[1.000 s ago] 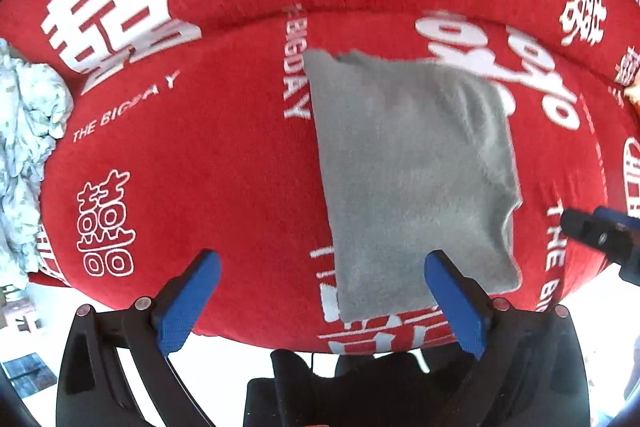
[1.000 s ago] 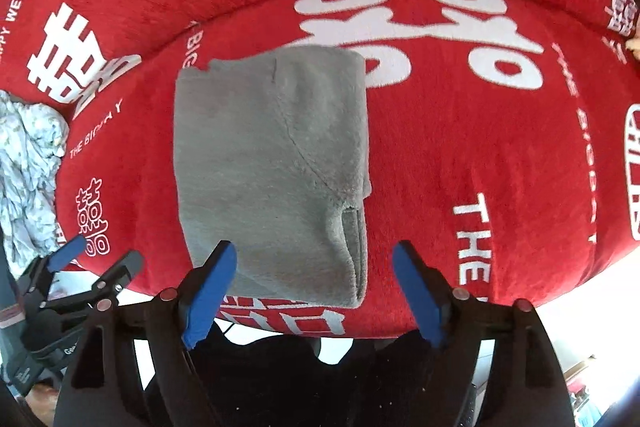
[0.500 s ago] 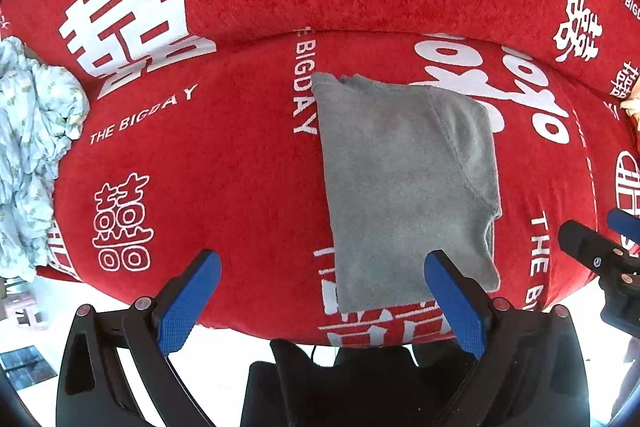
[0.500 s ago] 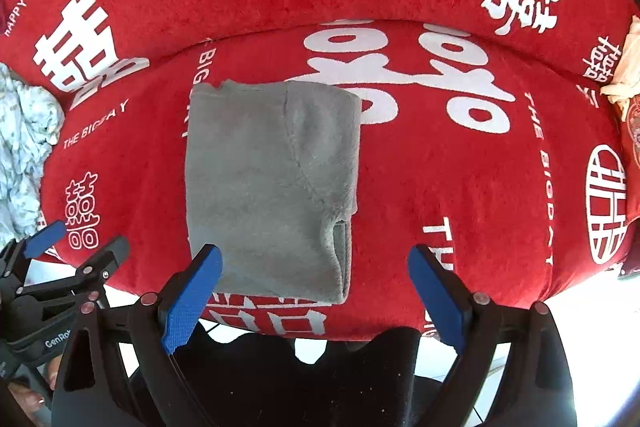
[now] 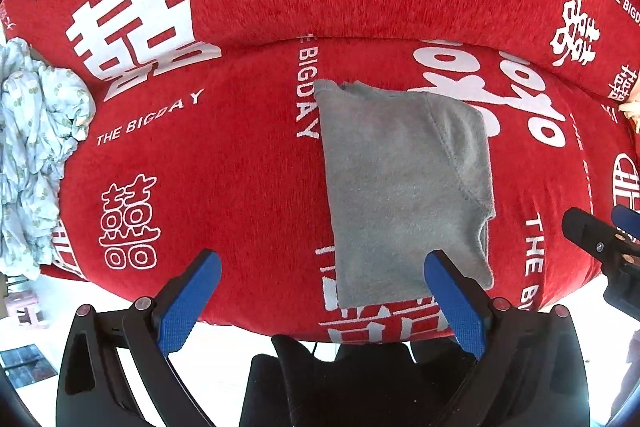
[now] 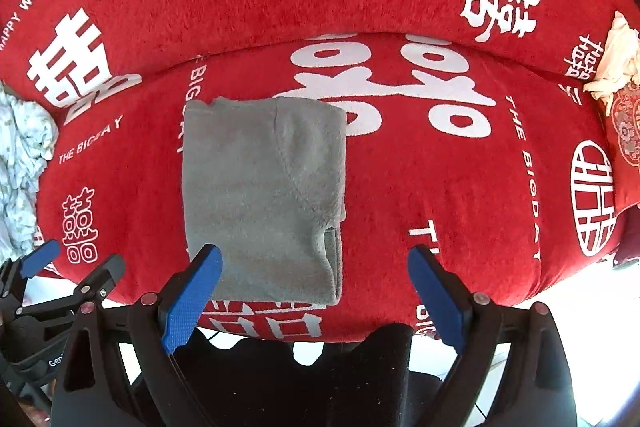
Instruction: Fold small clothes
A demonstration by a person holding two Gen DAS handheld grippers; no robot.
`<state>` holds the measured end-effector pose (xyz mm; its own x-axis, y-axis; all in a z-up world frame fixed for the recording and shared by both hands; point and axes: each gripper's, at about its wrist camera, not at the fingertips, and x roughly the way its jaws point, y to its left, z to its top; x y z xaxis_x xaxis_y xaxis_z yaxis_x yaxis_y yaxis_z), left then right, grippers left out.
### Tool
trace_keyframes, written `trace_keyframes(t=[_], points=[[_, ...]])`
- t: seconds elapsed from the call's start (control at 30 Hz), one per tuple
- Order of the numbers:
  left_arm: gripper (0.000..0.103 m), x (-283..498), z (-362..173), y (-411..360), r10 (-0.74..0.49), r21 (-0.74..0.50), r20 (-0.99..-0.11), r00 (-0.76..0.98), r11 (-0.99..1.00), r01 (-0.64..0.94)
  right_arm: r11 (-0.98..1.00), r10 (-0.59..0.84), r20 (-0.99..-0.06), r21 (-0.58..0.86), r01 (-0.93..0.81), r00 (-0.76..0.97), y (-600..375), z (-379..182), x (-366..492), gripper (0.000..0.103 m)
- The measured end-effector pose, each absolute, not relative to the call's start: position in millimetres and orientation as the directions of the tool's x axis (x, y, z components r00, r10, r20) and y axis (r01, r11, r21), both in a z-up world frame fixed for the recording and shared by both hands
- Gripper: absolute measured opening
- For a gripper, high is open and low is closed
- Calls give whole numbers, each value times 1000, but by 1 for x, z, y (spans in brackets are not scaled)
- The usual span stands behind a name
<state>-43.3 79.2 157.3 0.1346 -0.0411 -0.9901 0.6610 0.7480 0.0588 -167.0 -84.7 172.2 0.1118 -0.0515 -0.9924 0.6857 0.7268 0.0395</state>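
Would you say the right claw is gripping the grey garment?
No, the right claw is open and empty, with the folded grey garment flat on the red sofa cover.

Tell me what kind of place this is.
Probably a home living room. A sofa under a red wedding-print cover serves as the work surface, a folded grey garment lies on its seat, and crumpled light patterned laundry sits at one end.

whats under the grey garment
The grey garment lies folded on the red cover, hiding part of its white print. Its own lower layers show only at the right edge; anything else beneath is covered.
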Motion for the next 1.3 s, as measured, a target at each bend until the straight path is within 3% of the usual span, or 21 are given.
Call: trace_keyframes(t=[1.3], points=[[102,-46,166,83,-54,55,-988,145,754,655,735,-84,-990,15,678,112,-78,180,-165,95]])
